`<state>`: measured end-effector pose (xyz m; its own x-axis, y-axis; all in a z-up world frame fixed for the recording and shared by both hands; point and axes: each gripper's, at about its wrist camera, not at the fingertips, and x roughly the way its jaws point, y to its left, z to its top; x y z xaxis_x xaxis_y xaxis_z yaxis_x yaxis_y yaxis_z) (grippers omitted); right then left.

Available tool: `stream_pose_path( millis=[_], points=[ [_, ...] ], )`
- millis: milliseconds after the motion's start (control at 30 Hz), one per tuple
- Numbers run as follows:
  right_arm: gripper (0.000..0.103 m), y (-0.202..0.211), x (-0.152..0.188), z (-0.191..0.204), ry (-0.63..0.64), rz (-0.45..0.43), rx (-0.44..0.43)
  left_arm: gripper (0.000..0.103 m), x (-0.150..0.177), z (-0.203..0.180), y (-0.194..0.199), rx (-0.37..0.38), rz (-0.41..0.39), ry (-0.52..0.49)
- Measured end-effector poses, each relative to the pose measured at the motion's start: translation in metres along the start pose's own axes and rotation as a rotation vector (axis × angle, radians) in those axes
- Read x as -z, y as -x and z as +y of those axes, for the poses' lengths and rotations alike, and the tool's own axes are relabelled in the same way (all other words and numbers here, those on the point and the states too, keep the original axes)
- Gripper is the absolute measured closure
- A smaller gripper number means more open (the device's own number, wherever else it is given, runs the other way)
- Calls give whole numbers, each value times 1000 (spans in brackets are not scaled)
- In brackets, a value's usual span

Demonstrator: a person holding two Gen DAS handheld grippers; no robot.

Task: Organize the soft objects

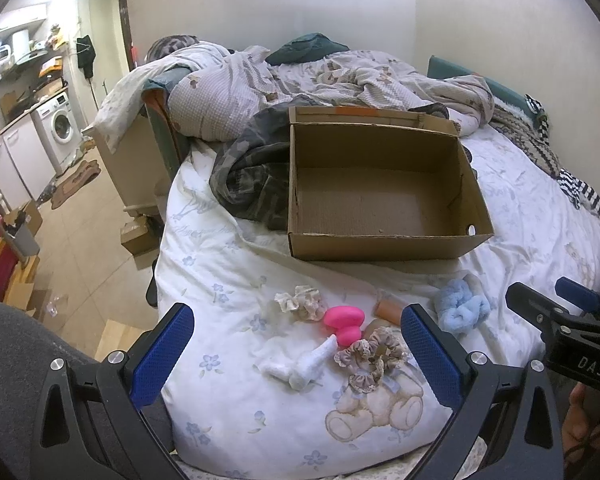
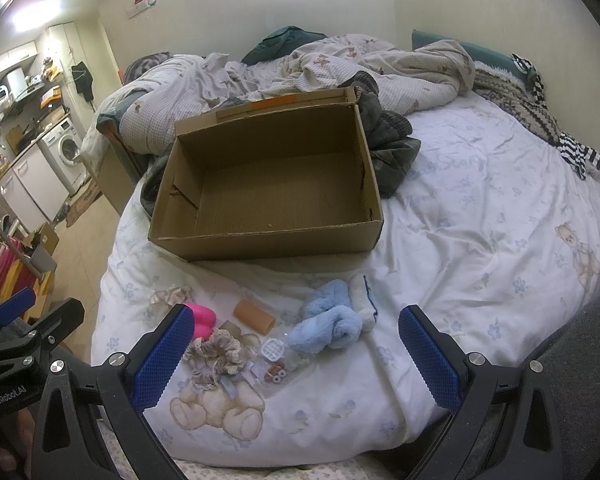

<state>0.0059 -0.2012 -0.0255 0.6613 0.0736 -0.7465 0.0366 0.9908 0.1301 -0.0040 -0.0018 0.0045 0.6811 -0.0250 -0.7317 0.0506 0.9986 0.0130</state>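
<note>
An empty open cardboard box [image 1: 384, 236] [image 2: 260, 246] sits on the bed. In front of it lie small soft items: a pink squishy toy [image 1: 342, 322] [image 2: 202, 320], a white cloth piece [image 1: 300, 366], beige lace scrunchies [image 1: 370, 354] [image 2: 218, 354], another frilly scrunchie [image 1: 302, 302] [image 2: 168, 294], a light blue fluffy scrunchie [image 1: 462, 306] [image 2: 328, 322] and a tan tube [image 1: 388, 308] [image 2: 254, 314]. My left gripper [image 1: 298, 356] is open above the items. My right gripper [image 2: 292, 354] is open above them too; neither holds anything.
A crumpled duvet [image 1: 300, 76], dark camouflage clothing [image 1: 252, 168] and striped garments [image 2: 580, 152] lie behind and beside the box. The bed's left edge [image 1: 164, 248] drops to a tiled floor with boxes. A small clear packet [image 2: 274, 354] lies near the scrunchies.
</note>
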Motion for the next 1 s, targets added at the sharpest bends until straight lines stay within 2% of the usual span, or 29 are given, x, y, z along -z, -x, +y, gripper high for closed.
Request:
stream_pose_path(
  millis=[1000],
  points=[
    [0, -1, 0, 3, 4, 2, 1, 0, -2, -4, 7, 5, -5, -9]
  ],
)
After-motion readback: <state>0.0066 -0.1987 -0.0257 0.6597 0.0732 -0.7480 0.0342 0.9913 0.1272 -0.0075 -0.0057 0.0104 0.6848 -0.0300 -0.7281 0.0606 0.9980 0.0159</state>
